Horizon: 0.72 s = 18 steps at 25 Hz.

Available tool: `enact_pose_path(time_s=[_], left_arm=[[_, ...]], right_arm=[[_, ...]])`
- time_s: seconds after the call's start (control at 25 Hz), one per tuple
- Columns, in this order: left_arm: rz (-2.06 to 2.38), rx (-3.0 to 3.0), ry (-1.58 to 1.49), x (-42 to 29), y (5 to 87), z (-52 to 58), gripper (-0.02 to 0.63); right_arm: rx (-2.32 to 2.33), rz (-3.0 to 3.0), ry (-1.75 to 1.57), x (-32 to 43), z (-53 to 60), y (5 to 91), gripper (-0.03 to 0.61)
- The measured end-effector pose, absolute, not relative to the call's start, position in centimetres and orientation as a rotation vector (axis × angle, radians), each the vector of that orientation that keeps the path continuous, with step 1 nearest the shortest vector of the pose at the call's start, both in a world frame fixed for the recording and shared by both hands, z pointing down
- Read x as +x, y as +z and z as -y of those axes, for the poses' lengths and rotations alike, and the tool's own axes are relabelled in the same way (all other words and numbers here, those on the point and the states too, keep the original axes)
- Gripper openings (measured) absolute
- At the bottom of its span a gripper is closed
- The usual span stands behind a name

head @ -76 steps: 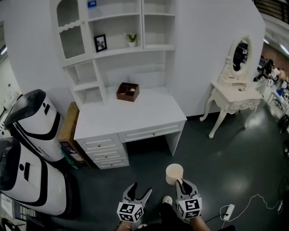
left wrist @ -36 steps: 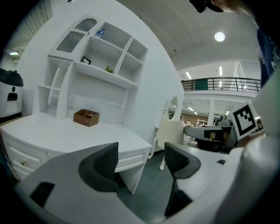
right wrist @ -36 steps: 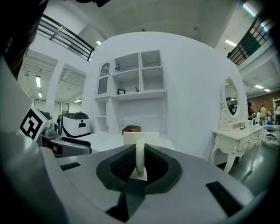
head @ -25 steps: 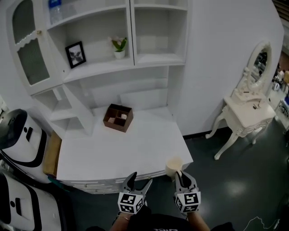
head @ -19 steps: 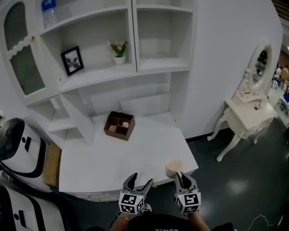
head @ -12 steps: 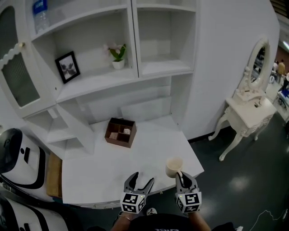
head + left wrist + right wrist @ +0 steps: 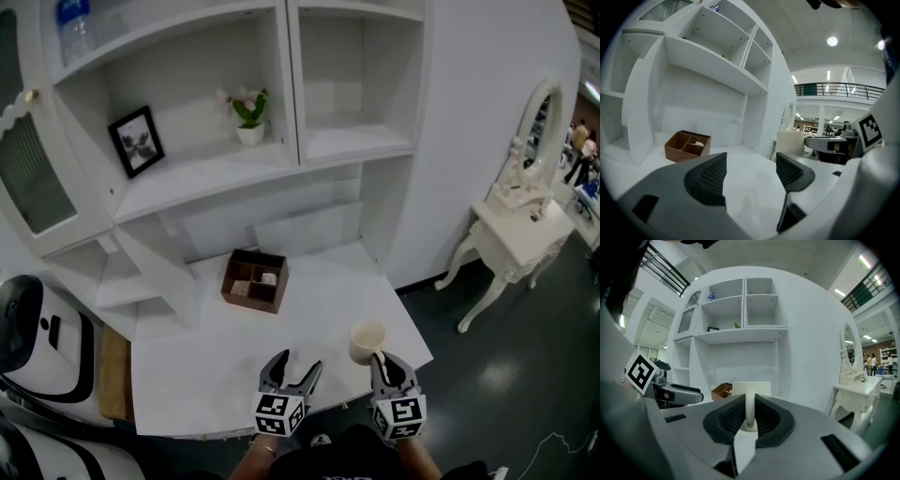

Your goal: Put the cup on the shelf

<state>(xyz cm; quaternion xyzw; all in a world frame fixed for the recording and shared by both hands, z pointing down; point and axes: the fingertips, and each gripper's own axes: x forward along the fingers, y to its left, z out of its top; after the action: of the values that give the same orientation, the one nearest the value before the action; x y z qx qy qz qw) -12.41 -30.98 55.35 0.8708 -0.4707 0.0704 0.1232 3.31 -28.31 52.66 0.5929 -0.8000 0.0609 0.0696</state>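
My right tongs [image 7: 382, 361] are closed narrow on the handle of the cup [image 7: 367, 341]. In the right gripper view the thin handle sits pinched between both ribbed pads, with the cream cup body upright just beyond the tips. From the head view, the cup hangs over the front right part of the white bench [image 7: 216, 356], near its corner, and I cannot tell whether its base touches the top.

My left tongs [image 7: 298, 366] sit beside the right ones at the bench's front edge. Their jaws stand wide apart and grip nothing, and only the bare white top shows through the gap.

The shelf [image 7: 361, 141] rises at the back of the bench, well apart from the cup. On its left board stand a picture frame [image 7: 137, 141] and a small potted plant [image 7: 249, 117]. A brown wooden box [image 7: 255, 279] rests on the bench below them. A white dressing table [image 7: 516, 234] stands off to the right on the dark floor.
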Motion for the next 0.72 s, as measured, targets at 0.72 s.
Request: enact_pose_path(time_s=[0.72], left_arm=[[1.441, 2.489, 0.173, -11.2, 52.4, 35.1, 0.326]], right_arm=[[1.705, 2.568, 0.022, 4.8, 34.0, 42.9, 0.051]])
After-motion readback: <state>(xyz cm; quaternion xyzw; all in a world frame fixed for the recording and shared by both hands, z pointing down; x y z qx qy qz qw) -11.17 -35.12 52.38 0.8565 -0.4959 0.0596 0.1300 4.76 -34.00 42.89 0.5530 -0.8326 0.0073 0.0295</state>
